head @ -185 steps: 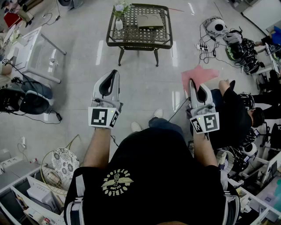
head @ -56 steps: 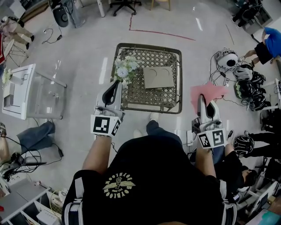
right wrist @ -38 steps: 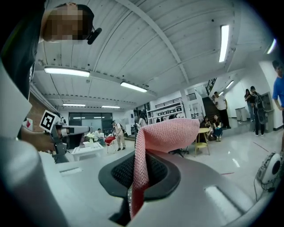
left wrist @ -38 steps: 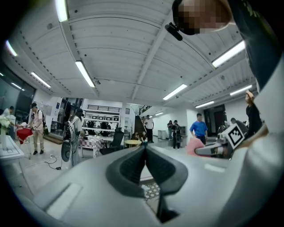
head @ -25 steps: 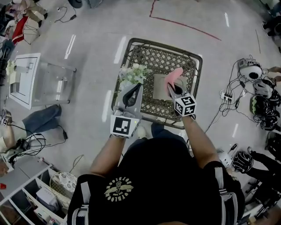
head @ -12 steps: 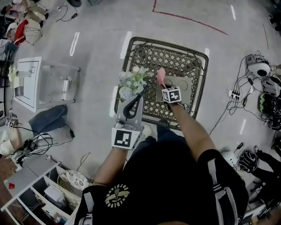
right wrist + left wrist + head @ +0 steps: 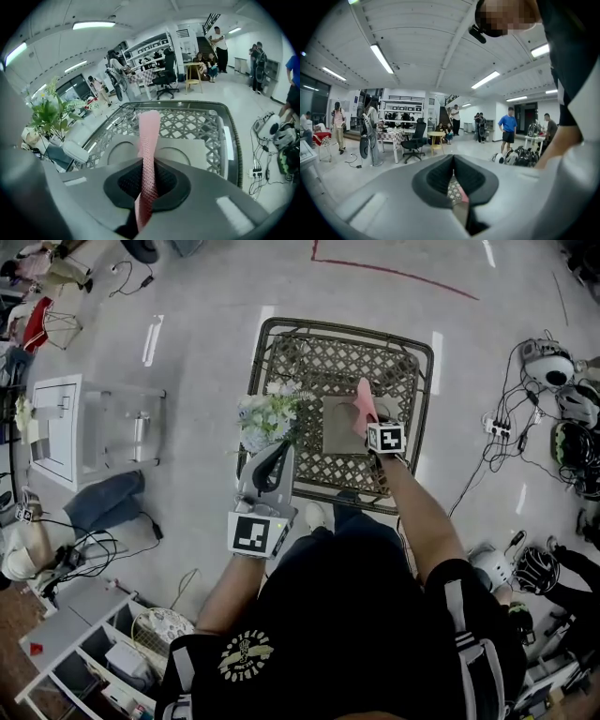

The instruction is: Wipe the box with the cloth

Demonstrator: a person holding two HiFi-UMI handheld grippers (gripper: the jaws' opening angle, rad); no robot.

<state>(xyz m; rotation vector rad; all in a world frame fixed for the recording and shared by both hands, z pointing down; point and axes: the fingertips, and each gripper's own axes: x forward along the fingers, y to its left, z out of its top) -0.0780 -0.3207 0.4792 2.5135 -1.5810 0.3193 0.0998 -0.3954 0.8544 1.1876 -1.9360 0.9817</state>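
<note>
R claw (image 7: pixel 367 420) shifted right, clamped on cloth (image 7: pixel 363 397) over box (image 7: pixel 335 427); L claw (image 7: pixel 278 454) closed, empty.

Box (image 7: pixel 337 427) top mostly open; flowers (image 7: pixel 267 418) crowd its 9 o'clock side.
Bare table (image 7: pixel 328 362) lattice lies free at the box's 12 and 3 o'clock. The flowers block the left gripper (image 7: pixel 277 454) just ahead; the right gripper (image 7: pixel 367 416) and cloth (image 7: pixel 363 397) cover the box's right edge.

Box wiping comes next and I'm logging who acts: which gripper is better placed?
Right. The right gripper is shut on the pink cloth and sits over the grey box. The left gripper is shut, empty, off the box by the flowers.
</note>
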